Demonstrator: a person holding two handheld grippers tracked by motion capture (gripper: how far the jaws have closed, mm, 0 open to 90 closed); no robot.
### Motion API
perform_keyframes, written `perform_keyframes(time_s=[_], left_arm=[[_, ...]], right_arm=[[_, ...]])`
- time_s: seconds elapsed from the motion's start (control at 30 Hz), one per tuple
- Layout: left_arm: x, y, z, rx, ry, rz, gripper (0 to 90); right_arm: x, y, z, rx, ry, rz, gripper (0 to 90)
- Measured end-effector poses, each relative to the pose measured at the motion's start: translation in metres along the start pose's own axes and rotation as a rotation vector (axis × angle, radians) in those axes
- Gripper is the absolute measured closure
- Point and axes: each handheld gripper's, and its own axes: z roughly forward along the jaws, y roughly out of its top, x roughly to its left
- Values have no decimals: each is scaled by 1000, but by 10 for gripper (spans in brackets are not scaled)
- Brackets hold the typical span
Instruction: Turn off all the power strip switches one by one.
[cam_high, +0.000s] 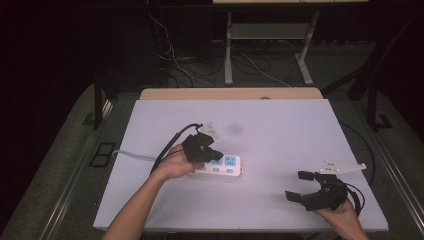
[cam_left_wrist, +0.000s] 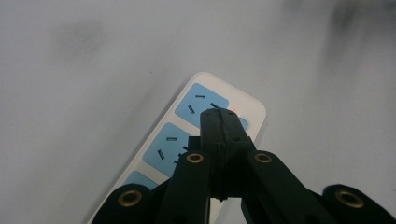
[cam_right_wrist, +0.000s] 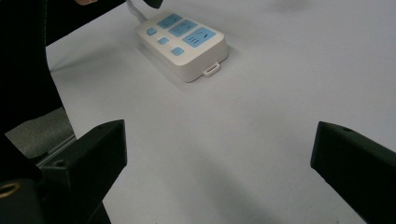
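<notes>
A dim room with dark curtains and loose cables on the floor surrounded a white rectangular table (cam_high: 280, 125), lit from above. Left of the table's centre, toward eight o'clock, lay a white plastic power strip with pale blue sockets and buttons (cam_high: 226, 165), its grey cord (cam_high: 132, 156) trailing off toward nine o'clock. The left gripper (cam_high: 216, 153) hovered over the strip, its two black jaws pressed together with nothing between them, their tips poised above a small red indicator light (cam_left_wrist: 234, 110) near the strip's end. Judging by this, the work looked early or midway: the closed tip seemed aimed at a switch, but whether it touched could not be told. The right gripper (cam_high: 299, 185) waited well apart at five o'clock, near the table's edge, jaws spread wide and empty. Nothing lay between either gripper and the strip; the surface was otherwise bare.
</notes>
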Motion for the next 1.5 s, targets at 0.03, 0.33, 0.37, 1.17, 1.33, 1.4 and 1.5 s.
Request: perform_keyframes(time_s=[0.03, 0.33, 0.37, 1.17, 1.33, 1.4, 1.5], left_arm=[[0, 0, 1, 4, -1, 5, 896], [-3, -1, 8, 40, -4, 23, 896], [-3, -1, 8, 44, -6, 23, 896], [1, -15, 25, 132, -8, 24, 895], [1, -16, 25, 131, -9, 27, 895], [1, -16, 25, 128, -12, 25, 895], [2, -17, 25, 127, -16, 20, 896]], right_arm=[[0, 0, 0, 0, 0, -1, 35], [0, 0, 1, 5, 2, -7, 35], [0, 0, 1, 6, 2, -7, 34], [0, -1, 1, 14, 1, -8, 35], [0, -1, 2, 16, -1, -8, 35], [0, -1, 2, 16, -1, -7, 35], [0, -1, 2, 17, -2, -9, 35]])
